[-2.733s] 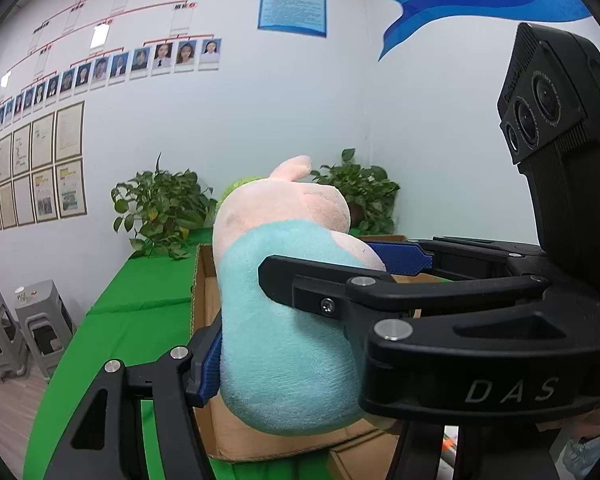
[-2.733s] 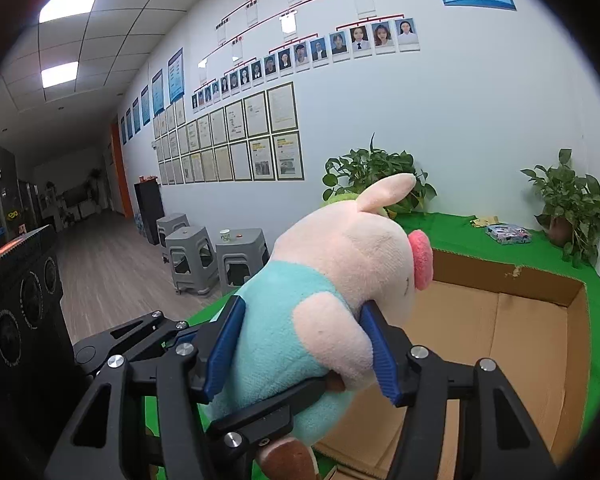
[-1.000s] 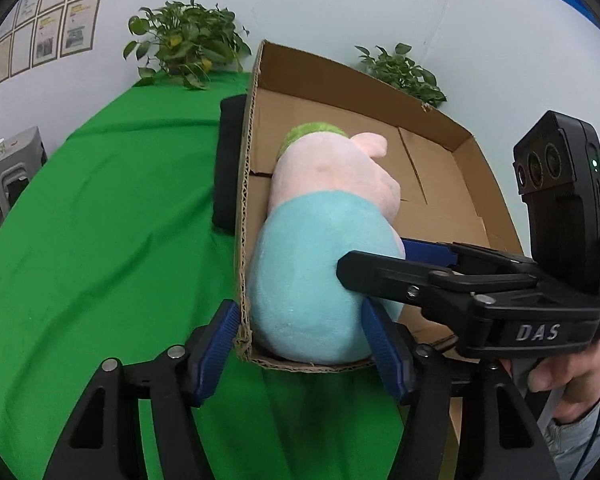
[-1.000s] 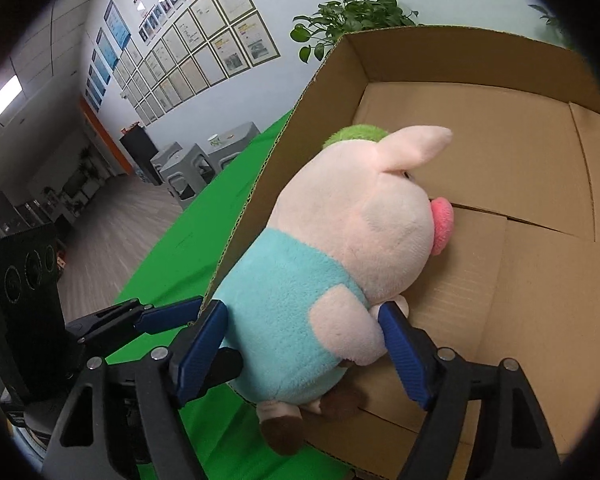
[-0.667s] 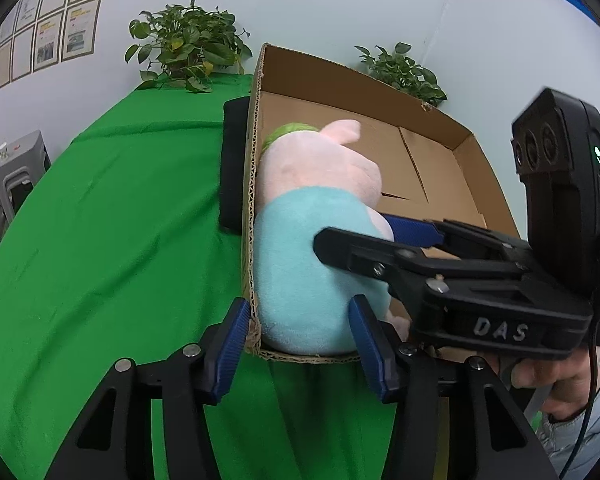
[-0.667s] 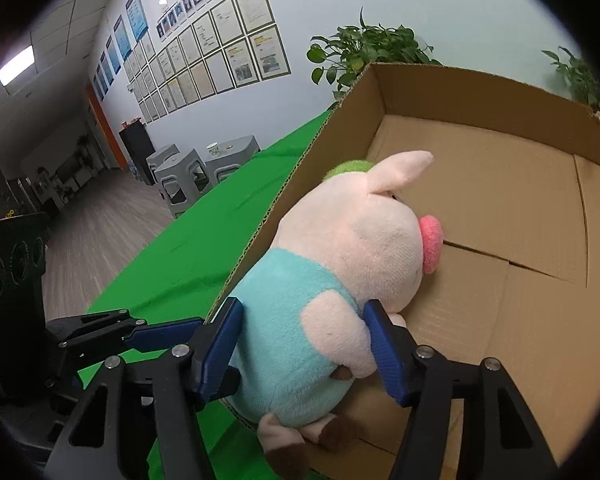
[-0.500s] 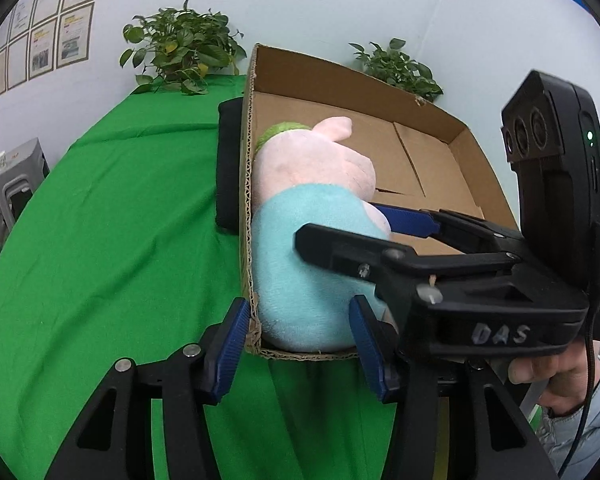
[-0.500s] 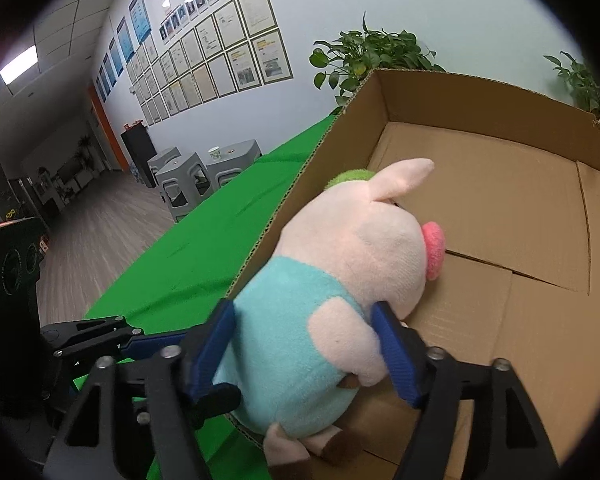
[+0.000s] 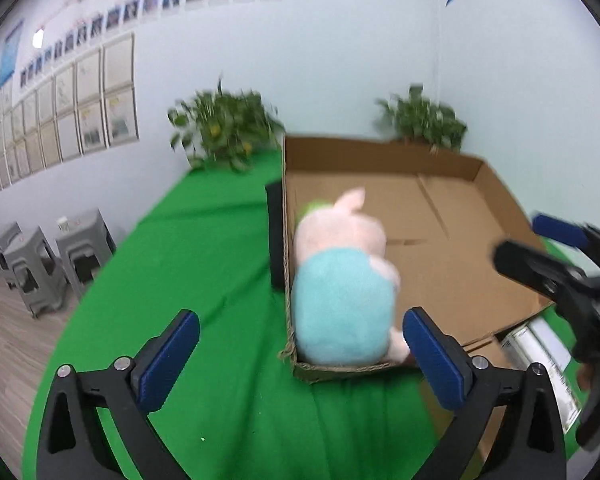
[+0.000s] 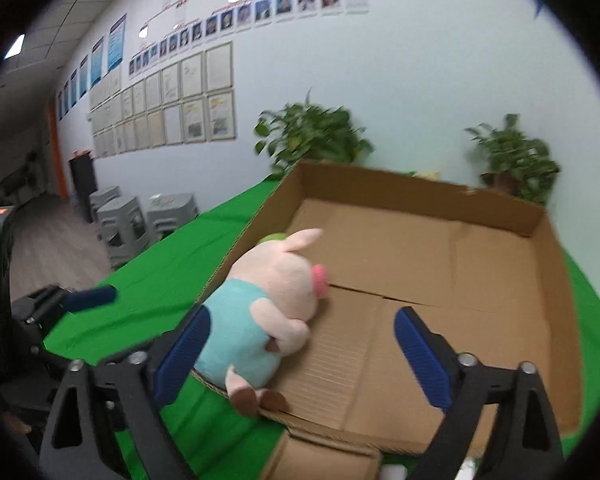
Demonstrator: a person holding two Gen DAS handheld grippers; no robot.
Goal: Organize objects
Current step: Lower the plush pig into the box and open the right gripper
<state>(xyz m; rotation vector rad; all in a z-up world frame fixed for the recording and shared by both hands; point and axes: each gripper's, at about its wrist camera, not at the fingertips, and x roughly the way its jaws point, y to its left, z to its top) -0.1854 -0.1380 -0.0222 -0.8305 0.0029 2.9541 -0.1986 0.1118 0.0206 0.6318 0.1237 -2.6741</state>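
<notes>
On a table draped in bright green cloth (image 9: 204,264), at the far left of the left wrist view, grey plastic stools (image 9: 36,260) stand on the wooden floor below a wall of framed certificates (image 9: 80,100). Two leafy potted plants (image 9: 224,132) sit at the back of the table, behind a shallow, open brown cardboard box (image 9: 451,216).

Against the box's left wall, at its near corner, lies a pink plush pig in a turquoise shirt (image 9: 341,280), head toward the back wall and feet at the front edge. The left gripper (image 9: 301,354) hangs just short of the box, its blue-padded jaws opening wide; the toy lies beyond the tips, between their lines but touched by neither pad.

From the right wrist view, the same pig (image 10: 272,312) rests on its side on the box floor (image 10: 459,280), snout pointing right. The right gripper (image 10: 300,350) is likewise opening wide: its left pad stands near the turquoise back without pressing it, its right pad well apart over bare cardboard. Both views are blurred.
</notes>
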